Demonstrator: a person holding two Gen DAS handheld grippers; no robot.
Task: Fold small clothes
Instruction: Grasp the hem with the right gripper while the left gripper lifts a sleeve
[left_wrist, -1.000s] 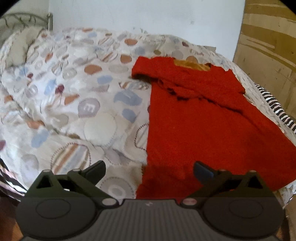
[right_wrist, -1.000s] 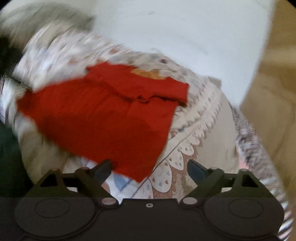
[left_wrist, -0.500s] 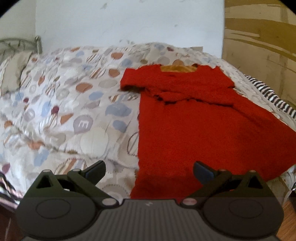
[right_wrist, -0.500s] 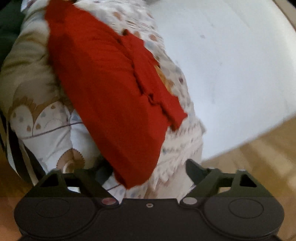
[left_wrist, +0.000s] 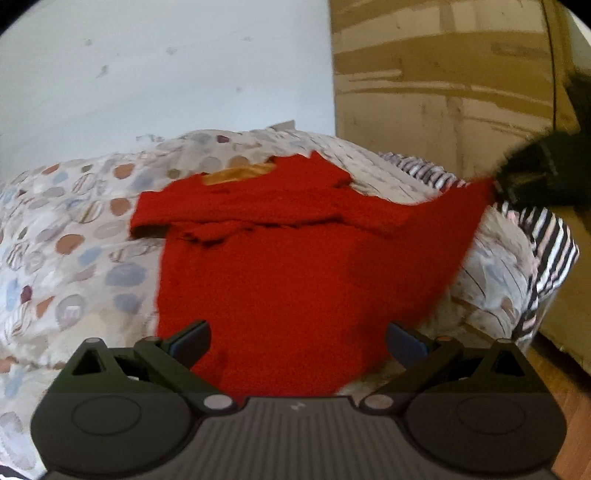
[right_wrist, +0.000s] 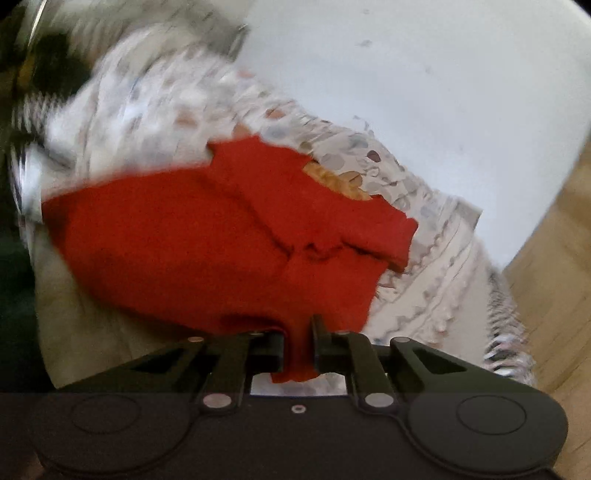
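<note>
A small red dress (left_wrist: 295, 266) with an orange inner collar lies spread on a bed; it also shows in the right wrist view (right_wrist: 207, 243). My left gripper (left_wrist: 299, 341) is open, its fingers on either side of the dress's near hem, not closed on it. My right gripper (right_wrist: 298, 343) is shut on the dress's lower right corner, with red cloth pinched between the jaws. In the left wrist view the right gripper (left_wrist: 535, 173) shows as a dark blur at the far right, holding that corner lifted off the bed.
The bed is covered by a quilt (left_wrist: 74, 236) printed with coloured circles. A striped sheet (left_wrist: 546, 240) hangs at the bed's right edge. A white wall (left_wrist: 166, 74) stands behind, with a wooden panel (left_wrist: 443, 81) to the right and wooden floor (left_wrist: 569, 398) below.
My right gripper has closed on the dress's lower right corner and lifted it. My left gripper has moved in closer to the near hem and stays open.
</note>
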